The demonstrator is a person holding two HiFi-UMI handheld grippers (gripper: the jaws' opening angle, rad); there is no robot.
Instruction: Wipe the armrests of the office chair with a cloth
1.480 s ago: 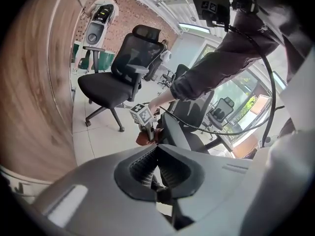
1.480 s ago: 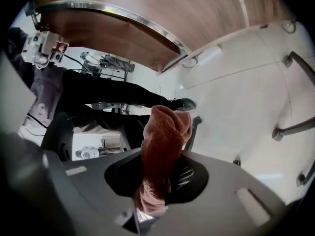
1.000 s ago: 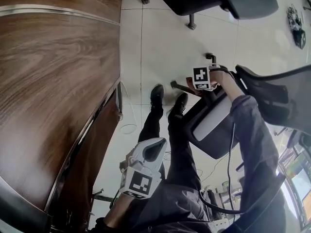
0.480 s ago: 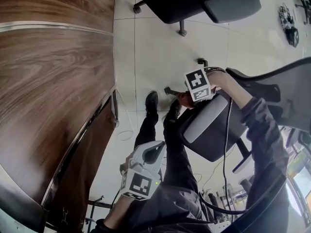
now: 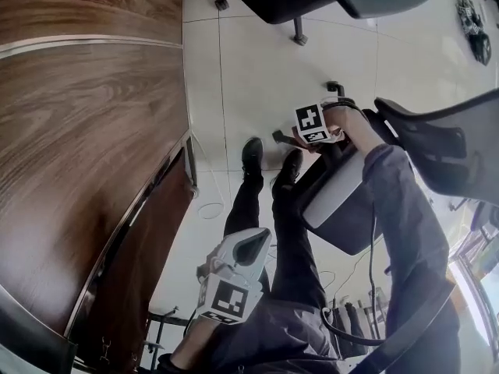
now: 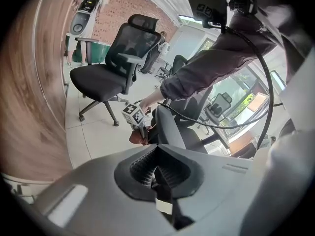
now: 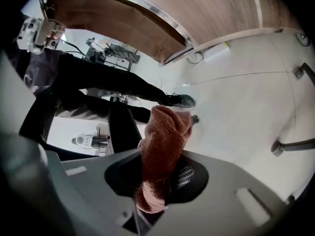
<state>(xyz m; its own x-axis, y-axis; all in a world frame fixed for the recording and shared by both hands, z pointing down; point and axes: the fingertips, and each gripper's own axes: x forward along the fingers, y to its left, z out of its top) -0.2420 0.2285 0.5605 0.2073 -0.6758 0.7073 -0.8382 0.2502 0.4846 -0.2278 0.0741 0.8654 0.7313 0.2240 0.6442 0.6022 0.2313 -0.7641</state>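
The fingers (image 7: 187, 177) of the right gripper (image 5: 301, 137) are clamped on a reddish-brown cloth (image 7: 165, 141), which bunches up between them and stands out past their tips. The cloth sits at the front tip of the grey-padded armrest (image 5: 334, 192) of the office chair (image 5: 444, 154), either touching it or just beside it; no view confirms contact. Over the last second the right gripper has stayed at this same end of the armrest. It dipped slightly toward the pad half a second ago and has now drawn back up to the tip, while the pad has changed its angle in the head view. This reads as a short stroke worked over the front end only. In that case, the length of the pad and the second armrest are probably still to be wiped. The left gripper (image 6: 157, 175) has its fingers closed together on nothing. It hangs low near the person's lap, well apart from the armrest, and has not moved over the same interval, so it takes no part in the wiping. Below the armrest lies the tiled floor (image 5: 257, 76).
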